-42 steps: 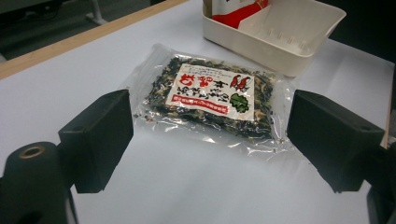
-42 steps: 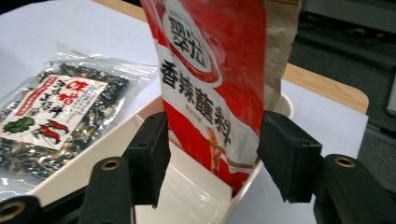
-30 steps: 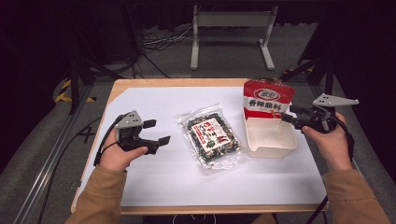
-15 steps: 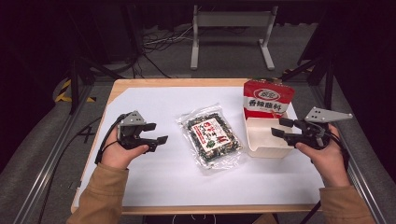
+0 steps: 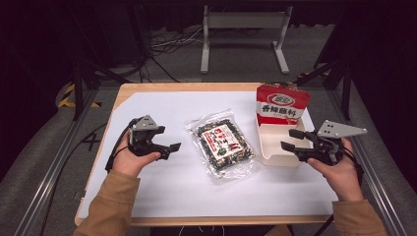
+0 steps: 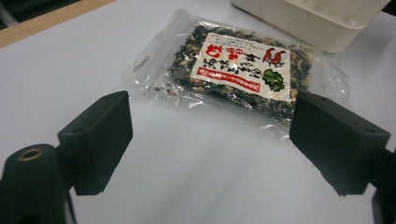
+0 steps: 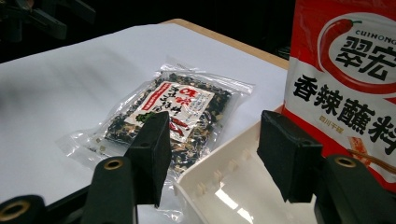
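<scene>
Both tools stand with jaws apart and nothing between them: the left tool rests near the left side of a flat clear plastic packet of dark dried seaweed mix, its jaws having just been opening, while the right tool hovers at the near rim of a shallow white plastic tray. That packet lies flat in the middle of the white-covered worktop, its crinkled film showing black and pale flakes under a white label with red characters and a green leaf. Against the tray's far wall leans an upright red-and-white sachet printed with black characters.
</scene>
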The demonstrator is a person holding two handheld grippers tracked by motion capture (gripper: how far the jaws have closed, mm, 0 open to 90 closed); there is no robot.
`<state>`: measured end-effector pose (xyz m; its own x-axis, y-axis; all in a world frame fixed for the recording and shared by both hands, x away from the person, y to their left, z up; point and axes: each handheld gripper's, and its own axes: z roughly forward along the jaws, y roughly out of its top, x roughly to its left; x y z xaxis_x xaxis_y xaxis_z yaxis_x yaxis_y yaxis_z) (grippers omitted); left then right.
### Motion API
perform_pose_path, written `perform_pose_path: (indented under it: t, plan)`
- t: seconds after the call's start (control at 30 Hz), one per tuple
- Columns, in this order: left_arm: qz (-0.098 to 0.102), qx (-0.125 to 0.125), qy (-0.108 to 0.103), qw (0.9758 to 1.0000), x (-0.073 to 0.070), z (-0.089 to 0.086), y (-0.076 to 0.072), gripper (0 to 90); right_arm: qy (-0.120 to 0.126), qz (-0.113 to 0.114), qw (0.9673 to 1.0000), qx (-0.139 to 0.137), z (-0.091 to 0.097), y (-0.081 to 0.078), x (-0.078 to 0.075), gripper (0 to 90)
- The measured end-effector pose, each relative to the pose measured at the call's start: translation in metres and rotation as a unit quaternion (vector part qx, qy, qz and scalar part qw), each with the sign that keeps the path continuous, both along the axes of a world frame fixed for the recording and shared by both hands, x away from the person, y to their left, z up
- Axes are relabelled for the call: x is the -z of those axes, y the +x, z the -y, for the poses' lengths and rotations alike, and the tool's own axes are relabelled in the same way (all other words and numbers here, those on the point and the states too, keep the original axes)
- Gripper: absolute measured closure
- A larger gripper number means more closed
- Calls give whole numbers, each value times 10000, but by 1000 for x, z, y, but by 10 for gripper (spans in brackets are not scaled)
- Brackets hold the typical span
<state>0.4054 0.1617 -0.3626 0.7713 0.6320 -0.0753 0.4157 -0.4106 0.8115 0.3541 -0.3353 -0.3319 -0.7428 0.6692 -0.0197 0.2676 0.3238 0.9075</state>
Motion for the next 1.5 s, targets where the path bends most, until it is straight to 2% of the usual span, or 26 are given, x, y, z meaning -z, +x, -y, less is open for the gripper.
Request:
perform_pose_path:
  t: [0.07, 0.13, 0.23, 0.33, 0.4, 0.47, 0.57, 0.77, 1.0, 1.23, 1.37, 1.5]
  plan:
    - [-97, -149, 63, 9998, 4, 1, 8, 114, 0, 29, 10000, -25, -2, -2, -1, 435]
    - [-143, -442, 142, 9988, 10, 0, 17, 68, -28, 37, 10000, -60, -4, -3, -1, 433]
    - [-191, -656, 127, 9976, 14, -1, 23, 100, -93, 87, 9999, -75, -6, -4, 0, 427]
    - [-150, -654, -56, 9977, 18, 0, 31, 142, -155, 81, 9998, -96, -7, -4, 2, 427]
    - [-5, -637, 4, 9980, 20, 1, 37, 174, -144, 88, 9998, -110, -7, -5, 3, 427]
    - [88, -764, 92, 9970, 20, 3, 41, 206, -145, 90, 9998, -135, -8, -6, 3, 427]
    - [-1, -902, 56, 9959, 18, 6, 49, 257, -175, 116, 9996, -185, -9, -9, 2, 427]
    - [153, -771, 150, 9968, 11, 13, 60, 272, -180, 126, 9995, -205, -9, -11, 2, 430]
    - [171, -815, 259, 9962, 12, 20, 73, 307, -145, 146, 9996, -199, -8, -15, 3, 438]
    - [-16, -687, -1, 9976, 18, 25, 91, 352, -126, 214, 9995, -211, -6, -18, 3, 461]
    - [-210, -743, -58, 9970, 22, 26, 99, 428, -109, 205, 9994, -264, -7, -19, 4, 481]
    - [-376, -735, -218, 9963, 28, 27, 107, 430, -79, 220, 9992, -311, -8, -19, 5, 490]
